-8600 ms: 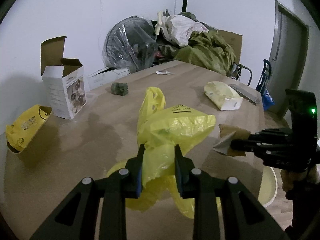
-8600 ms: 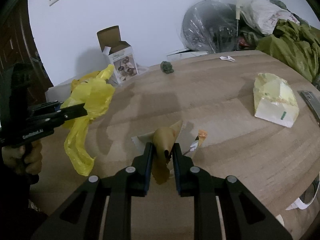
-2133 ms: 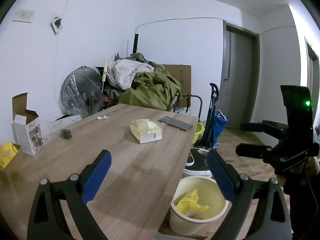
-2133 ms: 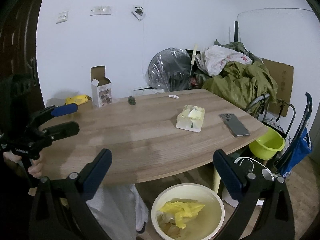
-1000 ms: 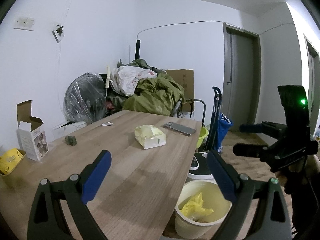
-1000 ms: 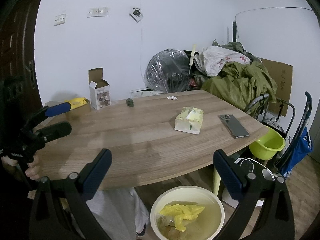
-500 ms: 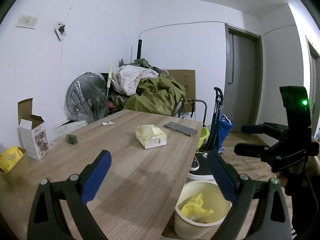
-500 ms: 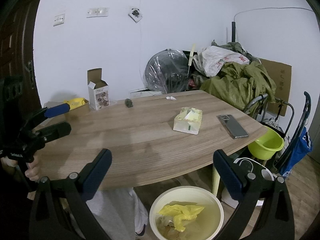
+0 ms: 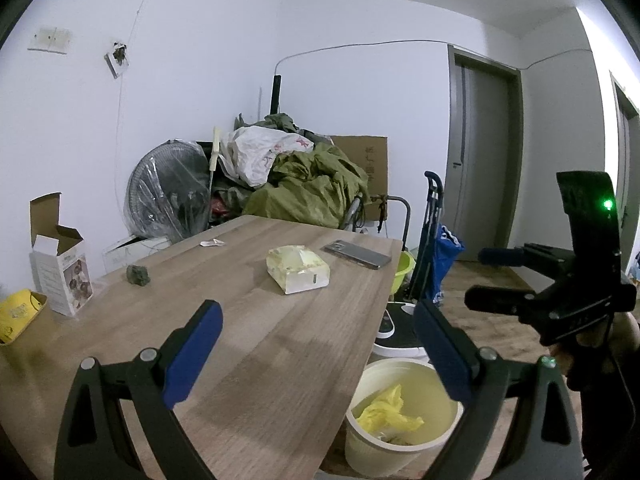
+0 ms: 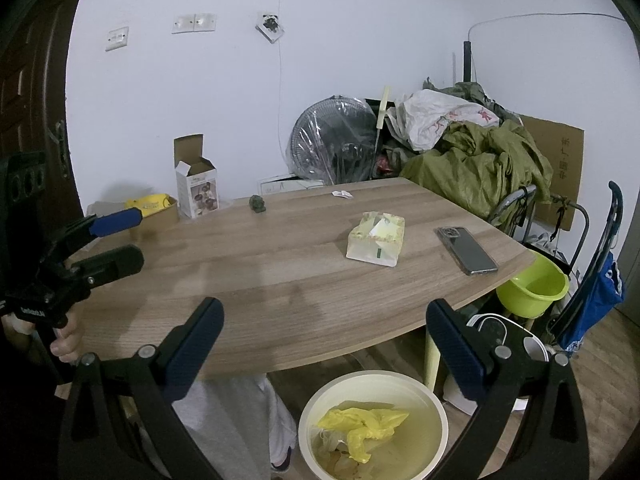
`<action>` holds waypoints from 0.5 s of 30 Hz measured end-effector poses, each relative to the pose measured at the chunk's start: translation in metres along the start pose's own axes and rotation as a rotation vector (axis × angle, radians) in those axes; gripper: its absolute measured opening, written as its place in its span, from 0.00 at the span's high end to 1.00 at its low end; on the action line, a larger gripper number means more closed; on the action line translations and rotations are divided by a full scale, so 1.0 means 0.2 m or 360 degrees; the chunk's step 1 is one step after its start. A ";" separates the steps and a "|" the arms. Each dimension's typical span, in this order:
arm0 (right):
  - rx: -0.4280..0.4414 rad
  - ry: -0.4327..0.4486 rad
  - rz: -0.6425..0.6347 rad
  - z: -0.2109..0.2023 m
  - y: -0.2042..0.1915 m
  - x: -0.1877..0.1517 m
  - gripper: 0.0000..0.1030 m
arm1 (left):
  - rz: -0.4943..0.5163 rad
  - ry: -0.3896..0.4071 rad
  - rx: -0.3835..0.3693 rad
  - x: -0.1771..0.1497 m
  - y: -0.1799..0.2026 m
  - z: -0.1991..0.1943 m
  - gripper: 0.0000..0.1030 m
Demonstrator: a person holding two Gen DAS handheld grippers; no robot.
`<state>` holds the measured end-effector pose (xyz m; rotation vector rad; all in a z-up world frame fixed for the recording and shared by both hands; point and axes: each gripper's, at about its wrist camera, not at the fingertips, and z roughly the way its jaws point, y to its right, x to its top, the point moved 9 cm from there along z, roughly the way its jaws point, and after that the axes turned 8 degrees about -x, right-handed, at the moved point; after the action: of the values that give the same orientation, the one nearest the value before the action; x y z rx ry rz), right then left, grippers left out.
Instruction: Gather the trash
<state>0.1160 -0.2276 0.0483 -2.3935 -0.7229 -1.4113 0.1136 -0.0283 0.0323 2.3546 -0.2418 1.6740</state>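
Two grippers, both held above the near edge of the wooden surface (image 10: 280, 264), jaws spread wide and holding nothing: left gripper (image 9: 316, 340), right gripper (image 10: 322, 336). Each is also seen from the other's camera, a hand on its handle.

Surface, wood grain, rounded at the right end. On it, far left: yellow packet (image 10: 146, 202) in a brown holder, opened white carton (image 10: 196, 190) standing upright. Far middle: small dark green lump (image 10: 258, 204), scrap of white paper (image 10: 341, 194). Centre right: tissue pack (image 10: 376, 242), yellow-white, its long axis running near to far. Right end: phone (image 10: 466, 250) lying flat, long axis slanting from far left to near right.

Floor below the near edge: cream bin (image 10: 374, 424), upright, mouth open upward. Inside it, crumpled yellow plastic bag (image 10: 360, 428), long axis roughly left to right, on top of pale scraps.

Room: white walls with switch plates, wrapped fan (image 10: 332, 144), heap of olive cloth (image 10: 480, 164), green basin (image 10: 532, 286) on the floor at right, grey door (image 9: 480, 152).
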 end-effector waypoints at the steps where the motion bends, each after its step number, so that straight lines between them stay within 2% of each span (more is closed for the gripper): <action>1: 0.0000 -0.0001 0.0000 0.00 0.00 0.00 0.02 | 0.0000 0.0000 -0.0001 0.00 0.00 0.00 0.06; 15: 0.0000 -0.0006 0.0003 0.01 0.01 -0.01 0.02 | 0.0005 -0.0013 -0.0015 0.00 0.01 0.02 0.06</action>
<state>0.1166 -0.2292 0.0452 -2.3971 -0.7213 -1.4064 0.1176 -0.0314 0.0310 2.3560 -0.2543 1.6617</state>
